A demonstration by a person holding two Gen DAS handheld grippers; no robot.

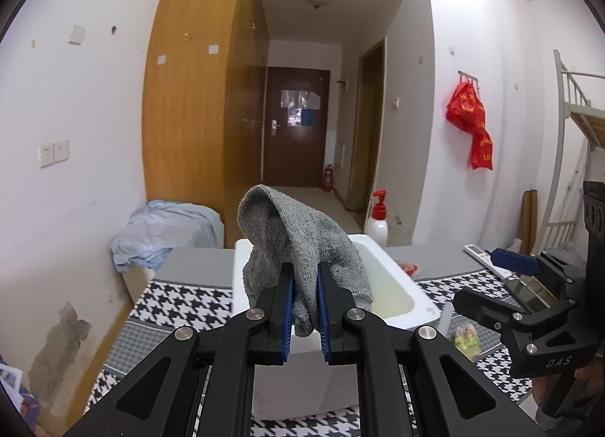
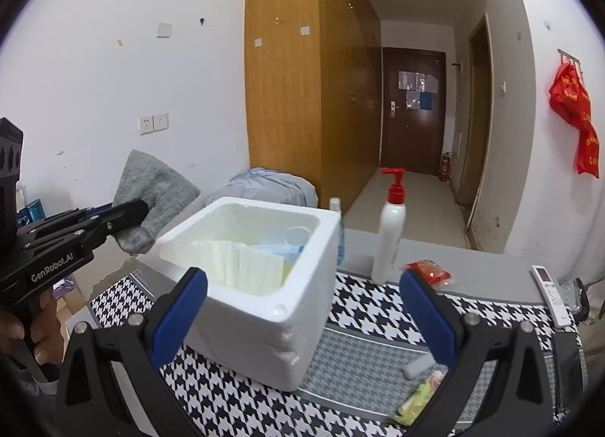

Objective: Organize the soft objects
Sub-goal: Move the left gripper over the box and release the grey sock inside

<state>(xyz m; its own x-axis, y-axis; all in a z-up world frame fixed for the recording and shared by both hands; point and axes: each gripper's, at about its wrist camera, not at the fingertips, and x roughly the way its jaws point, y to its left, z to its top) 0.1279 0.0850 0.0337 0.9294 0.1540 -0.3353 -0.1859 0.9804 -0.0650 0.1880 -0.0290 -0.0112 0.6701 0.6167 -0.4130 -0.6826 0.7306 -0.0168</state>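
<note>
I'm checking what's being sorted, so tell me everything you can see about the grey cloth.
The grey cloth looks like a soft knitted or terry piece, plain grey, limp and bunched. It is pinched between the blue-padded fingers of the left gripper, its upper part standing in a folded hump, its lower end drooping below them. It hangs in the air beside the white foam box, left of it in the right wrist view, touching only the fingers.

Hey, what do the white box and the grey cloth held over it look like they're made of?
White box: looks like expanded foam, matte, with thick walls, rounded rim and a crumbled corner. Grey cloth: seems a soft knit or terry fabric, with a fuzzy looped surface, drooping limply from the left tool.
</note>
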